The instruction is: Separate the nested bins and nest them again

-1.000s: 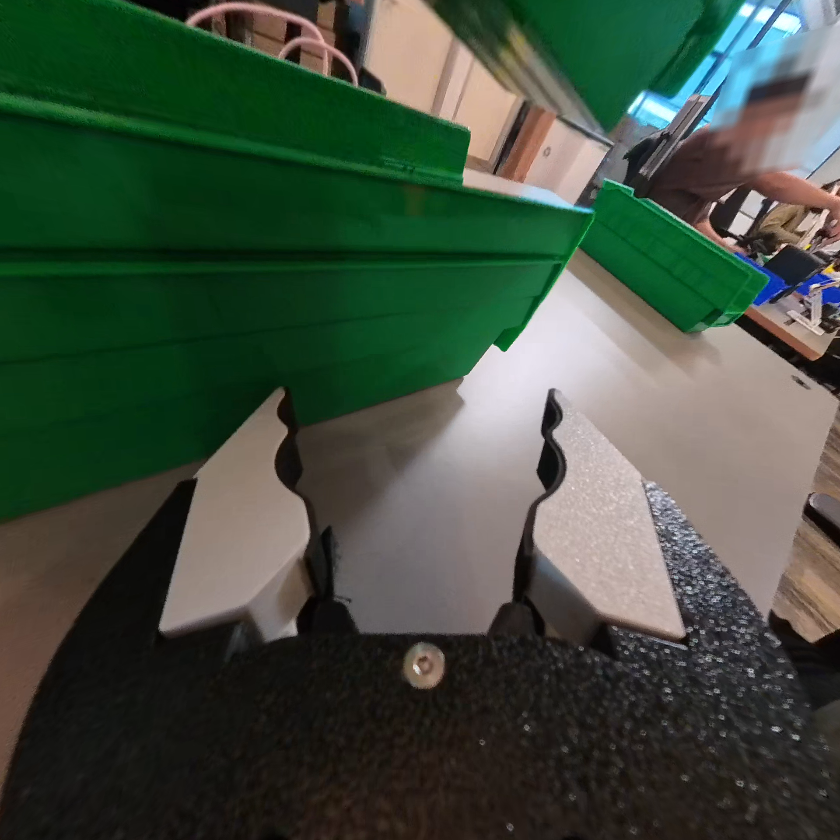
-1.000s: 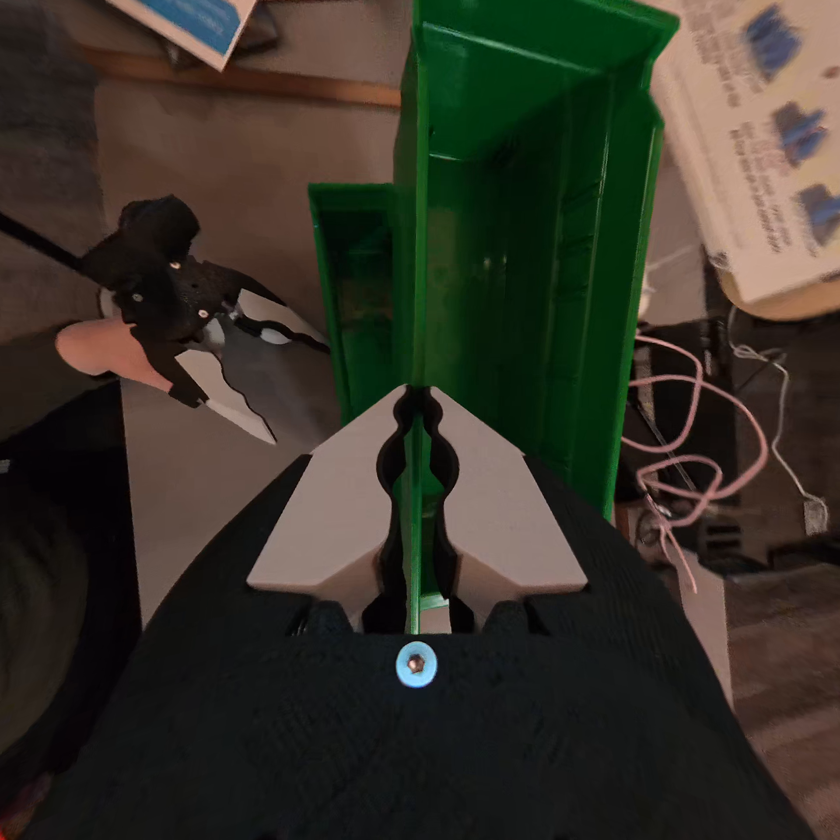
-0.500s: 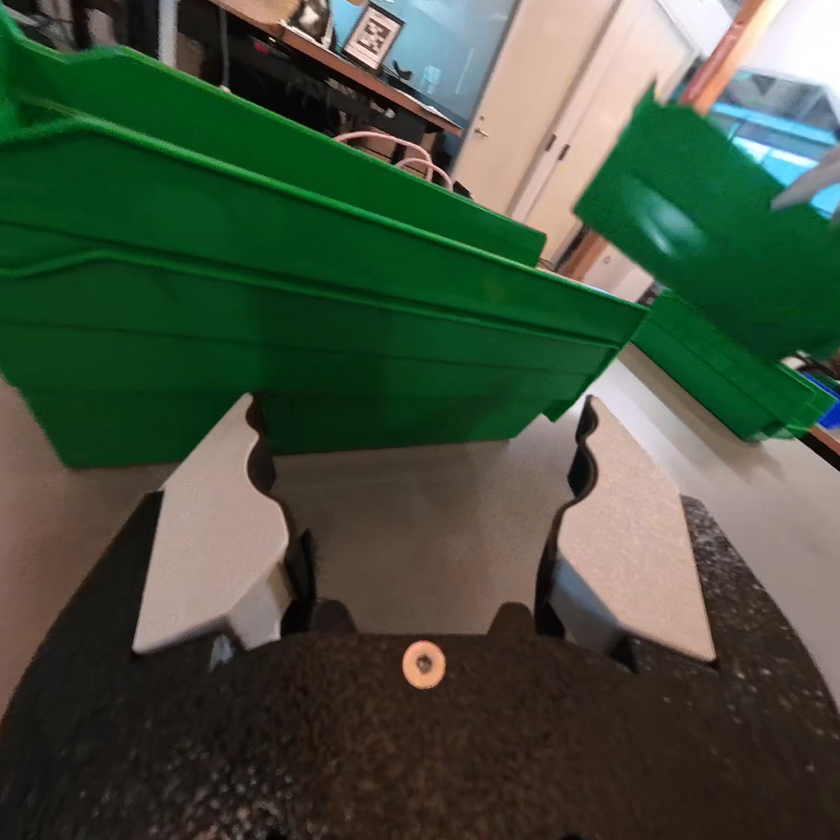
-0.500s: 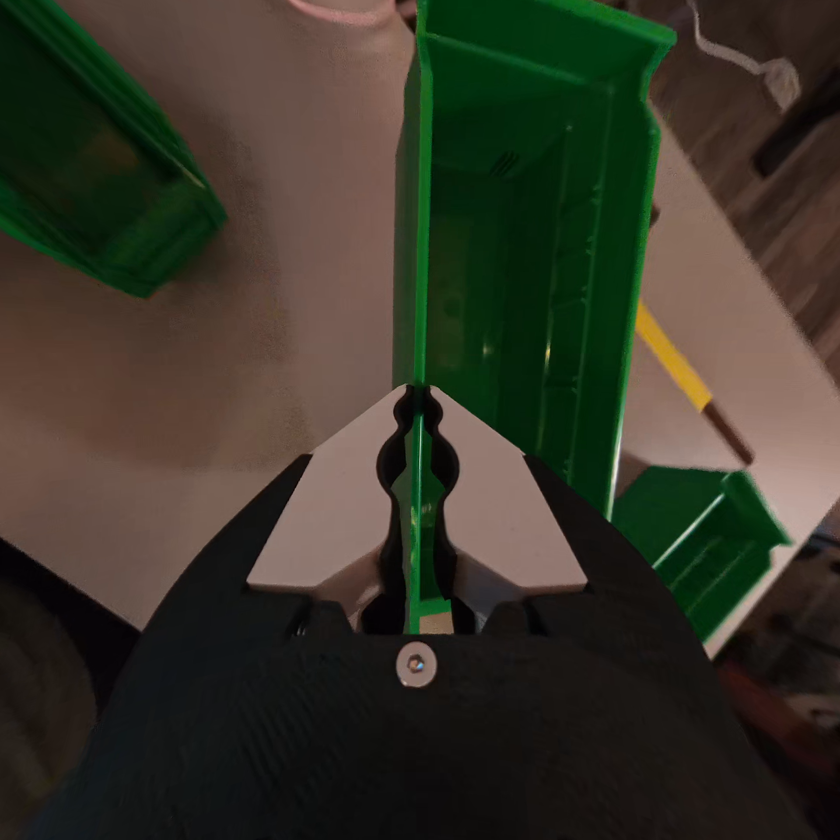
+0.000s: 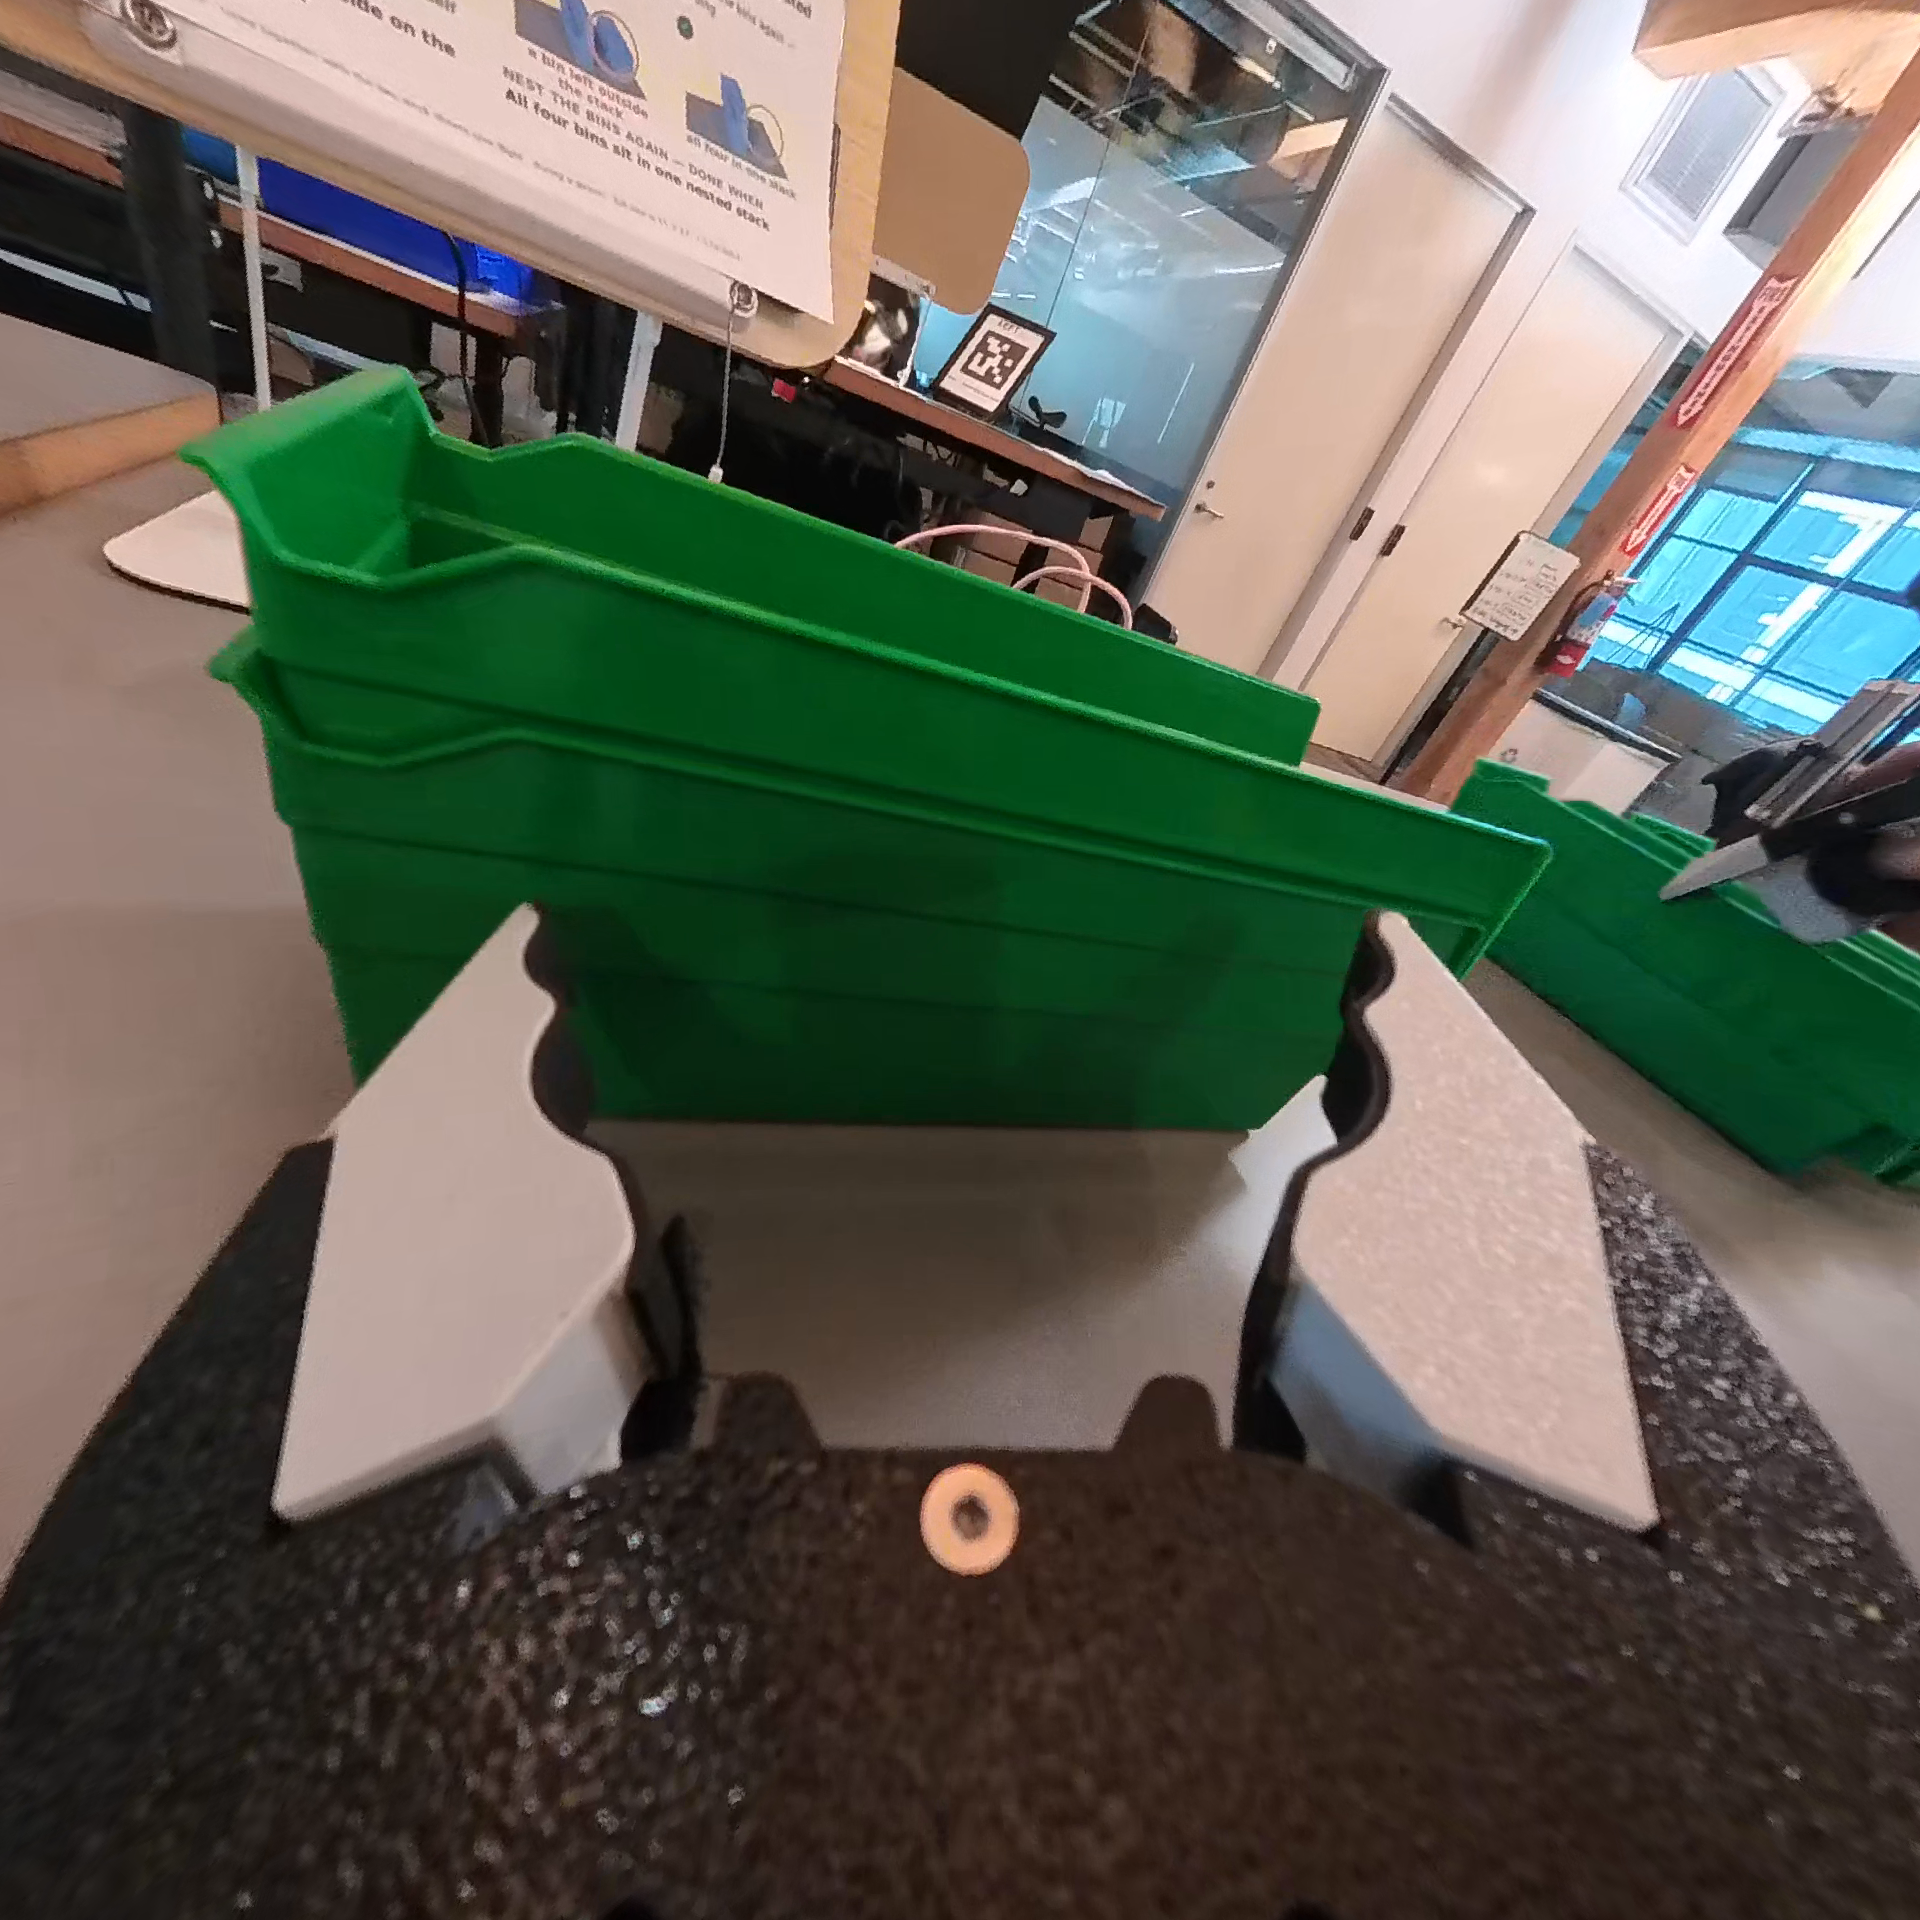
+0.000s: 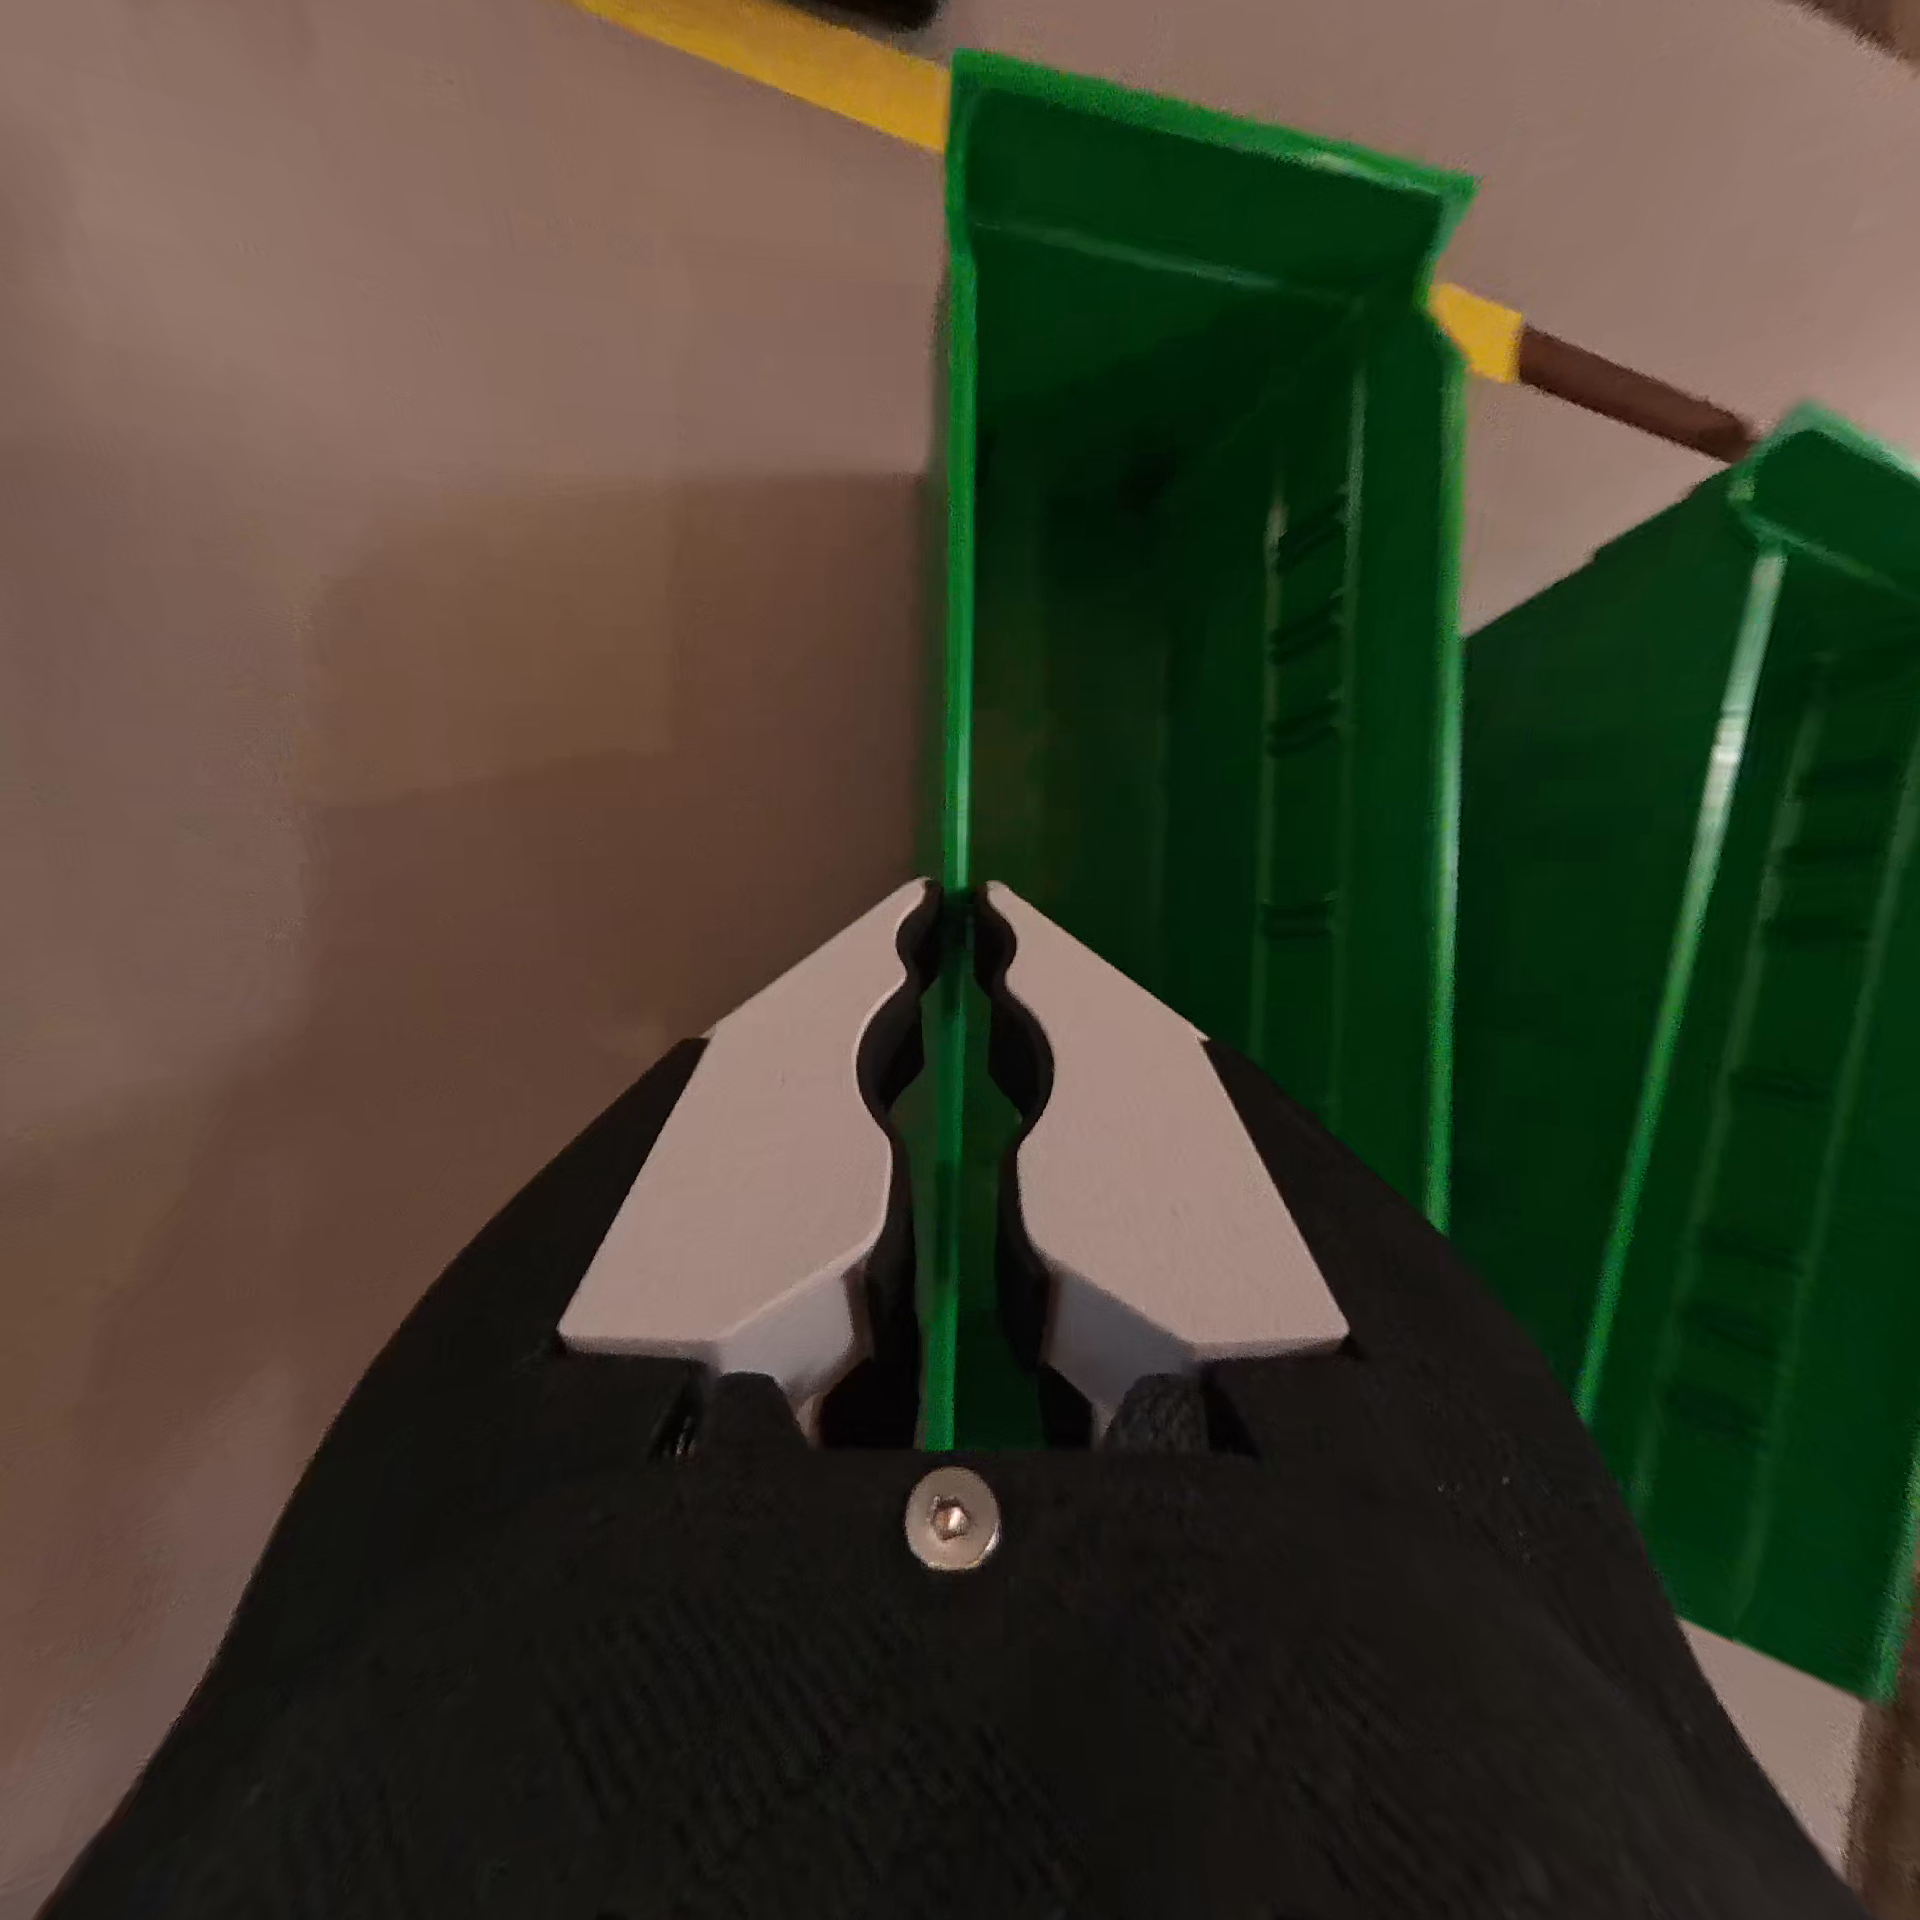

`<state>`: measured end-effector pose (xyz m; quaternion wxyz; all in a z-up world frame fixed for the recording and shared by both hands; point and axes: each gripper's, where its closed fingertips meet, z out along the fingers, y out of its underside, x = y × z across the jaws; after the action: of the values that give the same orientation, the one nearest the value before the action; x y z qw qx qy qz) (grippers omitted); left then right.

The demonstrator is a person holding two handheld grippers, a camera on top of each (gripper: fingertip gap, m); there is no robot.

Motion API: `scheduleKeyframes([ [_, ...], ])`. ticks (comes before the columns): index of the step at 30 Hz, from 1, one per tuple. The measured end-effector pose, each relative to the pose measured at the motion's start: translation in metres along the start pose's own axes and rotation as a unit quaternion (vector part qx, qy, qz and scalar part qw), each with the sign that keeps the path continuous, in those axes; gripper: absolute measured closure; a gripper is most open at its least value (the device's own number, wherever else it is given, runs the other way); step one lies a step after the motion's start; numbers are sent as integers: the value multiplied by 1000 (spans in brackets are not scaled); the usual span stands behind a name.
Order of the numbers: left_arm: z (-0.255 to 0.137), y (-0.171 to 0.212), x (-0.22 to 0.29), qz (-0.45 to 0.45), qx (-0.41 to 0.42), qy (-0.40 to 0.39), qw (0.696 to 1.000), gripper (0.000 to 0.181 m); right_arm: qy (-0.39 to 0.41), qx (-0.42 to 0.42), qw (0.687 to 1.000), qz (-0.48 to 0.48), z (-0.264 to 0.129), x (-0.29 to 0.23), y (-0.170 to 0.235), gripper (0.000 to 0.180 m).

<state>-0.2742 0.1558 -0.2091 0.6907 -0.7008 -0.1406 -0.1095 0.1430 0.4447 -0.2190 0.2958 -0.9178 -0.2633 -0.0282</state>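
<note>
Right wrist view: right gripper [image 6: 958,904] clenched on the side wall of a green bin [image 6: 1195,644], beside a separated bin [image 6: 1704,987] at 3 o'clock; left gripper [image 5: 956,1039] spread wide, facing the nested stack [image 5: 831,831]; separating step, apparently; next, set it down.

nested green bins [image 5: 831,831] blocking ahead, bare table [image 5: 125,935] free leftward

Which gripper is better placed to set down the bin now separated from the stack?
Right. The right gripper is shut on the green bin's wall beside another bin; the left gripper is open, empty, facing the nested stack.
</note>
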Motion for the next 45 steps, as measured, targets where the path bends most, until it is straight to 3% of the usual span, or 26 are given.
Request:
scheduleKeyframes([
  [2, 0, -2, 1, 5, 3, 2, 1000, 38, 60, 24, 997, -41, -5, 11, -15, 132],
  [4, -2, -4, 1, 9, 7, 6, 1000, 39, 87, 108, 974, -180, -32, -14, -49, 123],
  [7, -2, -8, 2, 1, 21, 11, 1000, 40, -70, 206, 915, -341, -81, -145, -72, 127],
  [8, -1, -9, 4, 1, 22, 13, 1000, 41, -172, 217, 883, -378, -102, -203, -65, 126],
  [9, 0, -8, 6, 2, 21, 16, 1000, 41, -275, 212, 845, -407, -126, -258, -52, 114],
  [11, 1, -6, 7, 7, 16, 17, 1000, 42, -405, 193, 774, -447, -165, -342, -35, 122],
  [14, 1, -5, 7, 12, 10, 22, 1000, 46, -431, 155, 726, -514, -170, -419, -31, 130],
  [19, -4, -10, 10, 28, 10, 44, 999, 59, -371, 17, 721, -585, -122, -462, -23, 137],
  [22, -6, -9, 29, 30, 8, 117, 993, 80, -376, -20, 712, -592, -119, -469, -19, 170],
  [23, -6, -9, 32, 30, 14, 128, 991, 77, -378, -20, 709, -594, -120, -470, -19, 171],
  [35, -7, -10, 45, 171, 21, 95, 980, 54, -423, 19, 714, -558, -145, -480, -20, 173],
  [39, -21, -28, 58, 235, 79, 86, 965, 69, -437, 7, 730, -525, -144, -485, -16, 172],
  [43, -8, -10, 46, 212, 21, 80, 974, 64, -460, -21, 745, -482, -147, -488, -11, 164],
  [45, -8, -9, 42, 206, 12, 78, 975, 66, -468, -18, 746, -474, -148, -489, -13, 171],
])
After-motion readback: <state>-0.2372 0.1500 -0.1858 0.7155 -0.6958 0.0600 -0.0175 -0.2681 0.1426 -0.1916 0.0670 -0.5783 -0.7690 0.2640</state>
